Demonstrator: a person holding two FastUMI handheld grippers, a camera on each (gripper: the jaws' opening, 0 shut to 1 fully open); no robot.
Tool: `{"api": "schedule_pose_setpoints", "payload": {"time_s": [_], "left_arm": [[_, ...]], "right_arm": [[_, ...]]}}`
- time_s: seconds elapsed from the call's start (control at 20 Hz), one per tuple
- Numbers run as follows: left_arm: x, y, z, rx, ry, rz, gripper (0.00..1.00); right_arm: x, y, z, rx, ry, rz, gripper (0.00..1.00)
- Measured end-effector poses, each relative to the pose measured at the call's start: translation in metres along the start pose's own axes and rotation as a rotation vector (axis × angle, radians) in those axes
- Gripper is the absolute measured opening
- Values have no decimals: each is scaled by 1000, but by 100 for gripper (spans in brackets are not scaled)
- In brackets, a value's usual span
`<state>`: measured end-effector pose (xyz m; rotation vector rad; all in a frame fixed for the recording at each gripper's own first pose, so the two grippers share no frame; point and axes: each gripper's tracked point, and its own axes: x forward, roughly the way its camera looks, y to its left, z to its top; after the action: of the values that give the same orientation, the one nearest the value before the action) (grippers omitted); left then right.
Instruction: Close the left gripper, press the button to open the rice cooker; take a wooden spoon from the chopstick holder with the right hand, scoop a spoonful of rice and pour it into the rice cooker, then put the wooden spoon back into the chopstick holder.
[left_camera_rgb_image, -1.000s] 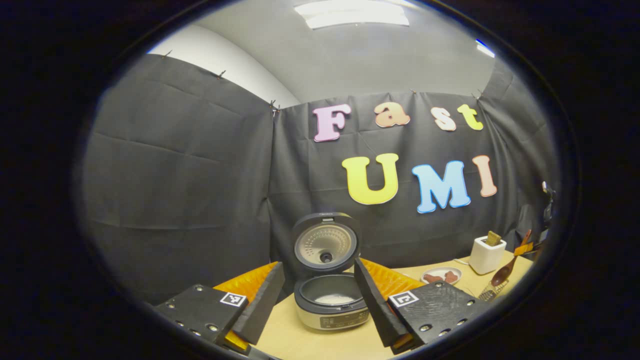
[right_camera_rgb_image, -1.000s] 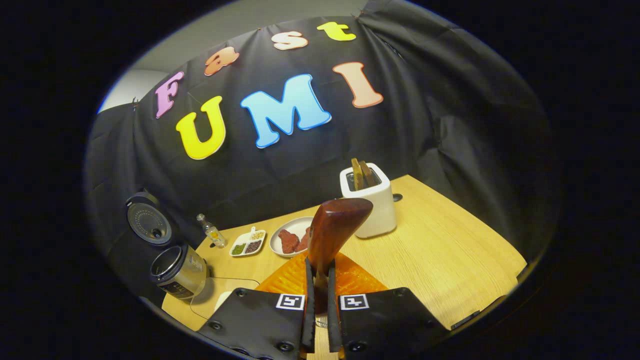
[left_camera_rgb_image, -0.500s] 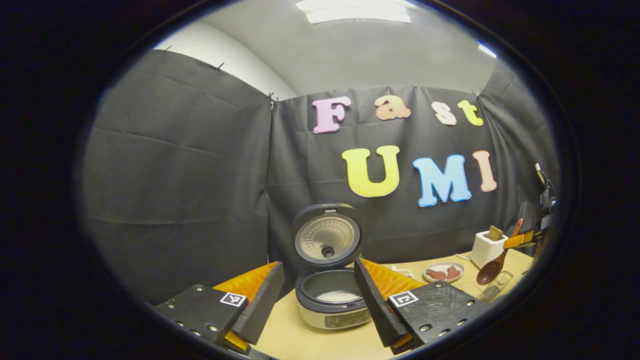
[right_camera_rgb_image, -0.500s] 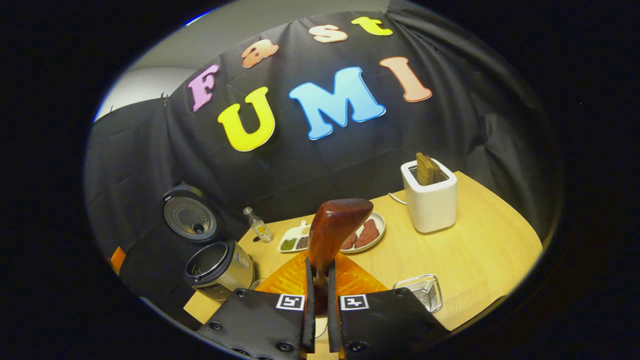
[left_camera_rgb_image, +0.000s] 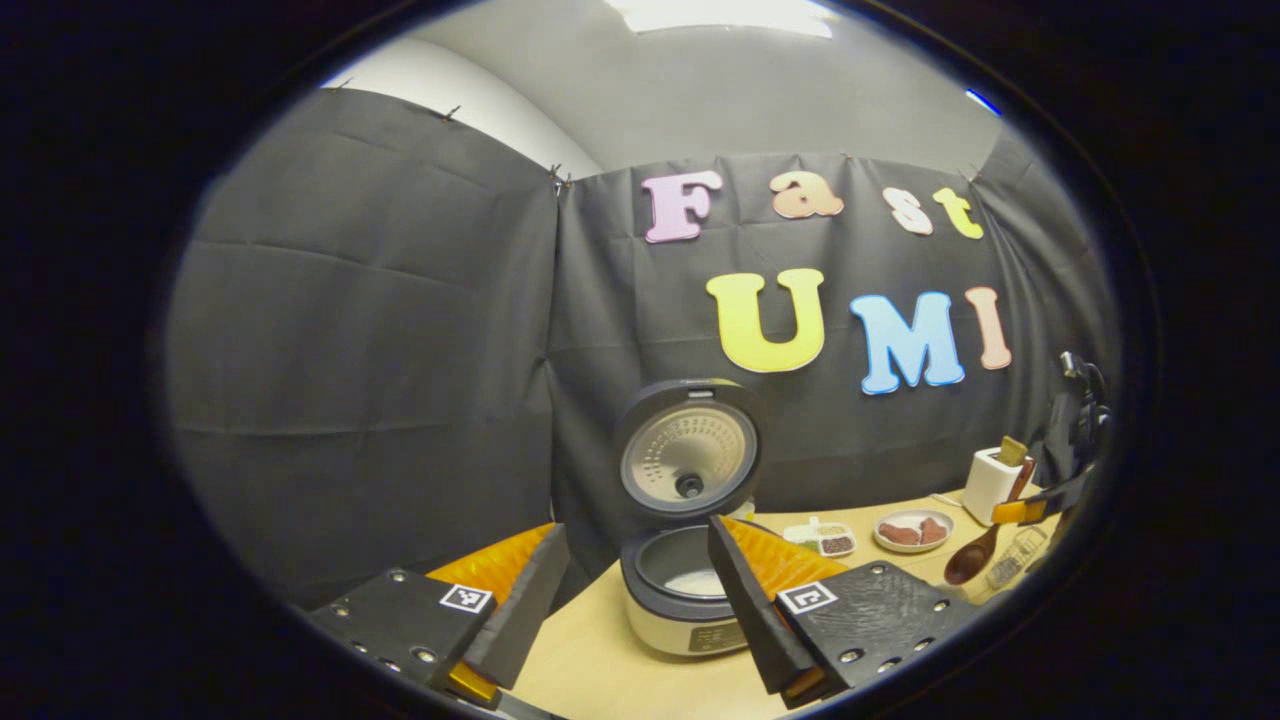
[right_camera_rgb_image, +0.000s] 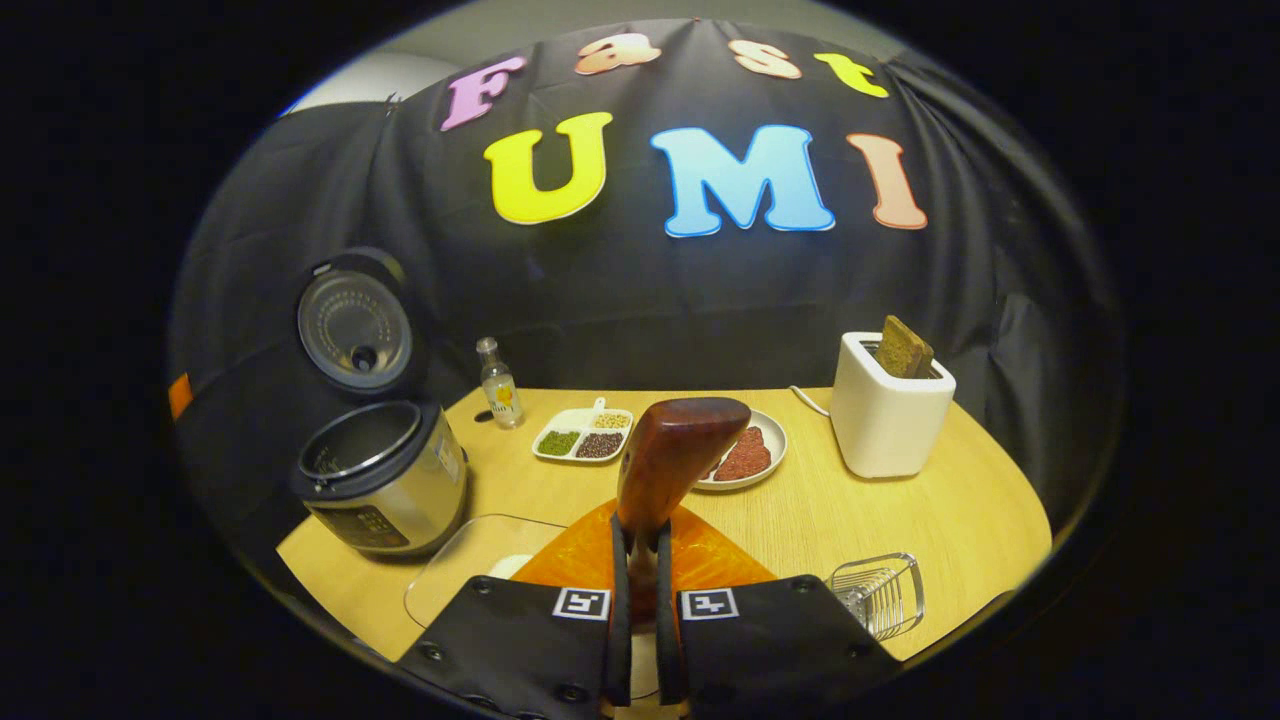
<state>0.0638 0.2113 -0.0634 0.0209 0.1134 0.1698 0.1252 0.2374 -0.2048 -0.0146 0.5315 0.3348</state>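
Cooker (left_camera_rgb_image: 690, 590) sits open just past the left tool (left_camera_rgb_image: 640, 600), whose fingers stand apart around nothing; over the last second it has slid rightward in this view, and the spoon (left_camera_rgb_image: 968, 562) hangs lower at far right. Right gripper view: the right tool (right_camera_rgb_image: 640, 620) is clamped on the spoon (right_camera_rgb_image: 672, 462), and has swung to face the surface (right_camera_rgb_image: 900, 510) squarely (scoop or return comes next, I judge). Holder (right_camera_rgb_image: 880, 592) lies just right. Label writing is too small to read.

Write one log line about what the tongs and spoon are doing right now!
right tongs: shut on wooden spoon | left tongs: open | rice cooker: lid up
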Motion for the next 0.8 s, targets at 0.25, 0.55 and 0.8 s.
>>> {"api": "schedule_pose_setpoints", "payload": {"time_s": [0.25,0.55,0.8], "left_arm": [[6,17,-7,-13,8,25,84],[-4,31,-9,-14,10,58,84],[-15,32,-4,-13,3,71,84]], "right_arm": [[11,24,-22,-222,-12,-44,12],[6,79,-43,-243,19,78,12],[2,90,-48,-56,77,155,12]]}}
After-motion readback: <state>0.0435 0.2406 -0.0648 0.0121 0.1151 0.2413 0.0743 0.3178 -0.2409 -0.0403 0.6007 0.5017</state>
